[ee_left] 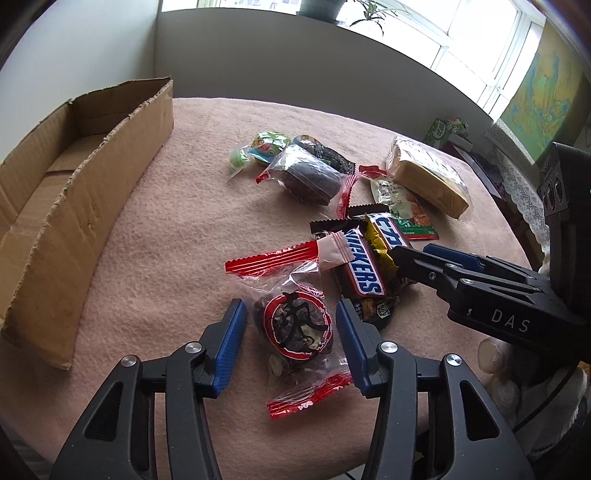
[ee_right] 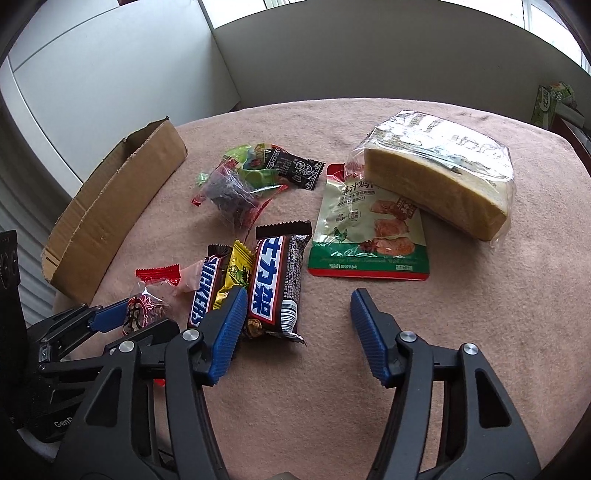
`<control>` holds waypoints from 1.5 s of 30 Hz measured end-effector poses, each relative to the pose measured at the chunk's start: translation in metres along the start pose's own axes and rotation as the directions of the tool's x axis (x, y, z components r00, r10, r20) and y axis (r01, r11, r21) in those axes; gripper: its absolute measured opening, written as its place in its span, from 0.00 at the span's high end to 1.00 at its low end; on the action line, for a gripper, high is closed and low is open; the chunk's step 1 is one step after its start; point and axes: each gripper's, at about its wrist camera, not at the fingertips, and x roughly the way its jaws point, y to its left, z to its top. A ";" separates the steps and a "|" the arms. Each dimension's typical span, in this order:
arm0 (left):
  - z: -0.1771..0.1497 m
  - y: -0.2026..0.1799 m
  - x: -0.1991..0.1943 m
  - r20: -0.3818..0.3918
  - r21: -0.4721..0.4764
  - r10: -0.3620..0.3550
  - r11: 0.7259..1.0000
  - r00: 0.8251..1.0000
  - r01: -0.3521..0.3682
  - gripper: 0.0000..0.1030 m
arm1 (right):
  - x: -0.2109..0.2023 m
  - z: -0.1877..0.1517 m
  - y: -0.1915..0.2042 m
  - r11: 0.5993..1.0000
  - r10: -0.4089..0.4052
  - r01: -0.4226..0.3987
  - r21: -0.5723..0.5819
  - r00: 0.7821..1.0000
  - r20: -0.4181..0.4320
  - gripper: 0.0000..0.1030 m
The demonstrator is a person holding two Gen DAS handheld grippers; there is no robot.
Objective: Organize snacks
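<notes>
Standing at the left of the table [ee_left: 155, 229], the cardboard box [ee_left: 92, 192] is a shallow, torn-edged tray with its top open; its visible floor holds no snacks, and its long side runs away from the viewer toward the wall. All snacks lie loose on the pink felt-like cloth covering the table. The left gripper [ee_left: 291, 325] straddles a clear, red-ended packet of dark sweet [ee_left: 295, 328]; its blue pads sit on either side of the packet at a middling width, and no pad can be seen pressing on the wrapper, so nothing is held. That packet's long axis runs from far left to near right in the left wrist view. Just beside it lies the Snickers bar [ee_left: 360, 266], its length running from the far side toward the viewer, with a yellow wrapped sweet [ee_right: 238, 271] and a second brown bar with Chinese lettering [ee_right: 275, 284] alongside, roughly parallel. The right gripper [ee_right: 299, 314] stands at a moderate width with one pad against the left edge of that second bar and the other on bare cloth, gripping nothing. Farther back are another clear packet of dark sweet [ee_left: 310, 177], a black sachet [ee_right: 299, 168], a green wrapped item [ee_left: 267, 146], a green chicken snack pouch [ee_right: 365, 236], and a bagged cake slab [ee_right: 443, 184] resting partly on the pouch. Behind the table are a white wall, bright windows with potted plants [ee_left: 373, 11] on the sill, and a green carton [ee_left: 445, 129] at the right.
</notes>
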 end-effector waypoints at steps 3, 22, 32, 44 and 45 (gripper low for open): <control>0.001 0.000 0.001 0.003 0.003 0.005 1.000 1.000 -0.005 0.52 | 0.008 0.005 0.004 0.999 -0.032 0.032 -0.016 0.999 -0.011 0.40; -0.001 0.007 -0.005 0.010 -0.018 -0.002 1.000 1.000 0.002 0.65 | -0.009 -0.007 0.002 1.000 0.002 -0.002 -0.005 1.000 -0.002 0.71; 0.000 0.015 -0.024 0.046 -0.033 -0.023 0.999 0.999 0.024 0.65 | -0.044 -0.006 0.004 1.000 0.008 -0.009 0.021 0.998 0.066 0.71; 0.014 0.040 -0.081 0.167 -0.034 -0.003 0.999 0.986 0.009 0.65 | -0.078 0.024 0.065 0.995 0.087 -0.077 -0.071 0.984 0.156 0.71; 0.016 0.045 -0.085 0.177 -0.038 0.005 0.999 0.984 0.002 0.65 | -0.077 0.028 0.072 0.993 0.096 -0.084 -0.080 0.983 0.160 0.71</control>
